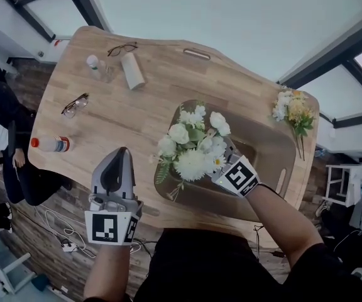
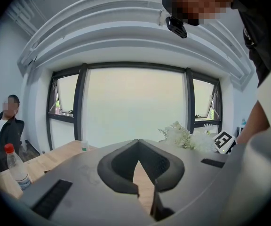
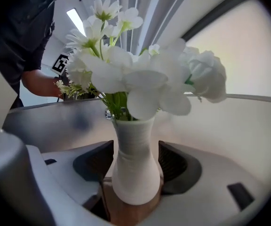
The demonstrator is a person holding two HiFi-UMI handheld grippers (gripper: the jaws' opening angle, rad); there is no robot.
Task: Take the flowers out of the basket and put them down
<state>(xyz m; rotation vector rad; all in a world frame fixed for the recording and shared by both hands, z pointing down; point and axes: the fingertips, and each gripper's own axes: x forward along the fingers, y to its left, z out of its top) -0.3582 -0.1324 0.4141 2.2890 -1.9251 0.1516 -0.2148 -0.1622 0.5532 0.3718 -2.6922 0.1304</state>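
Right gripper (image 3: 134, 166) gapes around white vase (image 3: 133, 149) inside basket (image 1: 275, 150); left gripper (image 1: 122, 153) closed, empty, over table (image 1: 124, 99) edge.

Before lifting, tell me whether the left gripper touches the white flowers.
Apart. Head view shows bare table between the left gripper and the white flowers.

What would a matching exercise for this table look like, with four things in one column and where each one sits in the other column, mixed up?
Things:
1. white flowers
2. yellow flowers
3. red-capped bottle
4. left gripper

Places:
A. standing near the left edge of the table
B. in the basket, their vase between the open jaws of the right gripper
C. held over the table's near edge, jaws together, empty
D. lying at the table's far right corner, outside the basket

Pairs: 1-B, 2-D, 3-A, 4-C.
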